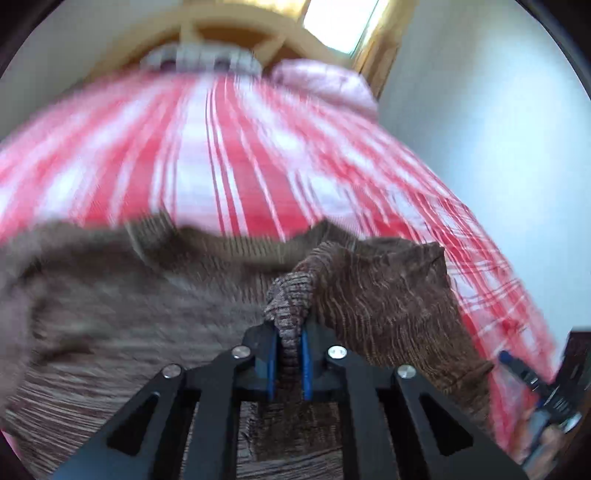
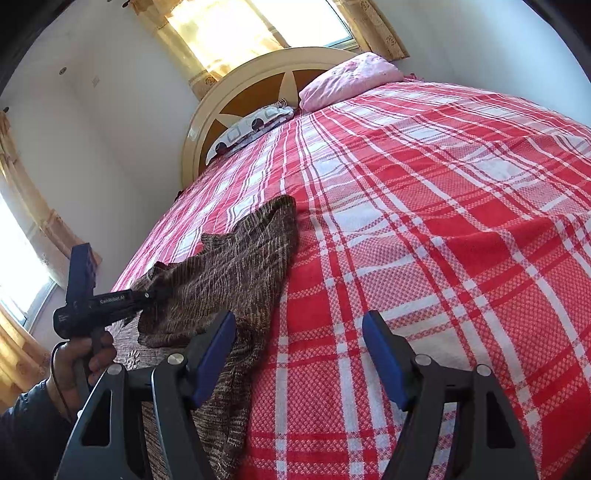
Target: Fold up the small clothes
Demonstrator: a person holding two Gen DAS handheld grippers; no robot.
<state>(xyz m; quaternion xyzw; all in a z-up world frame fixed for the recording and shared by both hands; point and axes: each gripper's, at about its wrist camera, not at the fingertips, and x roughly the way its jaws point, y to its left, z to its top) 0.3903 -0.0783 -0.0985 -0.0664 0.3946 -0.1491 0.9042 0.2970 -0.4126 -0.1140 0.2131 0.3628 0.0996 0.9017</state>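
Note:
A brown knitted garment (image 2: 236,258) lies on the near left part of the bed, over the red and white checked bedspread (image 2: 424,206). My left gripper (image 1: 290,332) is shut on a bunched edge of the garment (image 1: 388,295) and lifts it off the bed. In the right wrist view the left gripper (image 2: 157,293) shows at the left, held by a hand, with cloth pinched at its tip. My right gripper (image 2: 299,325) is open and empty just above the bedspread, its left finger (image 2: 214,354) over the garment's right edge.
A pink pillow (image 2: 351,77) and a patterned pillow (image 2: 255,122) lie by the round wooden headboard (image 2: 236,99). White walls and curtained windows (image 2: 229,33) stand behind and to the left. The right gripper (image 1: 539,391) shows at the left view's right edge.

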